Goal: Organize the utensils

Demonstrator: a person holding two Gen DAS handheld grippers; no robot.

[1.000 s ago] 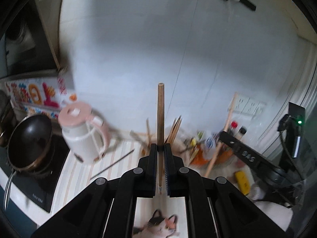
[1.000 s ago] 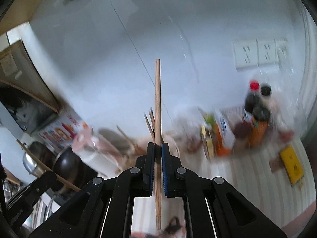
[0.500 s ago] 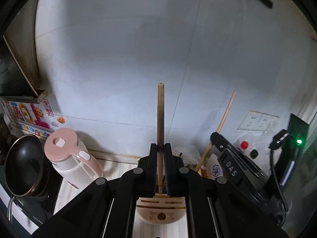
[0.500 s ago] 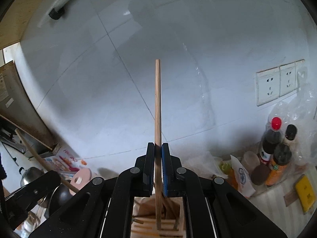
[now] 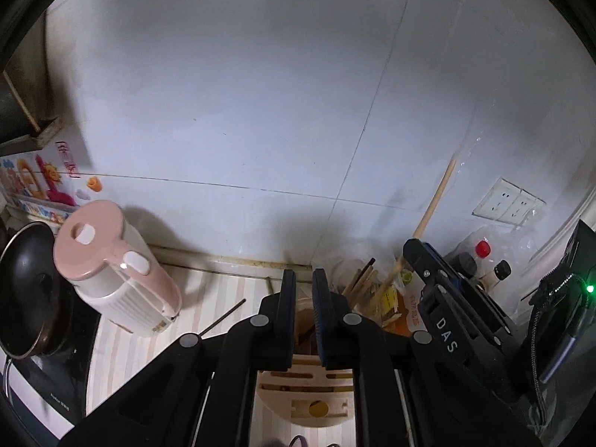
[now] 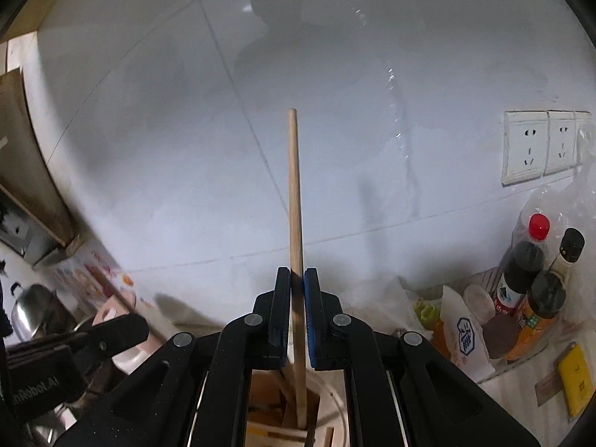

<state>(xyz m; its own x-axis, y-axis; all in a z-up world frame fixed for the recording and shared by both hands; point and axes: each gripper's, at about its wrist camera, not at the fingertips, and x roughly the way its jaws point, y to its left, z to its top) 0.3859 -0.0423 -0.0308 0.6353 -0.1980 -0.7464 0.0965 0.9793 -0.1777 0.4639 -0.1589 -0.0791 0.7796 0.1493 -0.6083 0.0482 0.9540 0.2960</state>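
chopstick (image 6: 294,193): wooden, long axis near vertical in the right wrist view, blunt end up against the wall, lower end down inside the utensil holder (image 6: 327,409).
right claw (image 6: 297,313): clenched on the chopstick partway along its length, pads touching it on both sides.
left claw (image 5: 304,298): released, jaws apart with a gap, nothing between them; sits just above the holder.
utensil holder: pale wood block with slots, on the desk near its back edge, under both claws. Left view shows its slotted top (image 5: 305,391) with one round hole.
left-view only: pink kettle (image 5: 111,272) toward the desk's left edge, black pan (image 5: 26,290) on a dark cooktop beyond it, one thin dark stick (image 5: 223,316) lying flat on the desk between kettle and holder, a bundle of upright chopsticks (image 5: 359,279) just right of the claw. Also shows the right claw from outside, its chopstick leaning up-right.
right-view only: sauce bottles (image 6: 536,279) at the desk's right back corner, yellow packet (image 6: 575,376) near the right edge, left claw (image 6: 108,339) seen from the side at lower left, and the chopstick's entry into the holder.
desk (image 5: 123,350): light striped surface.
room: kitchen, white tiled wall (image 6: 335,74) behind the desk, double socket (image 6: 540,145) on it at right.
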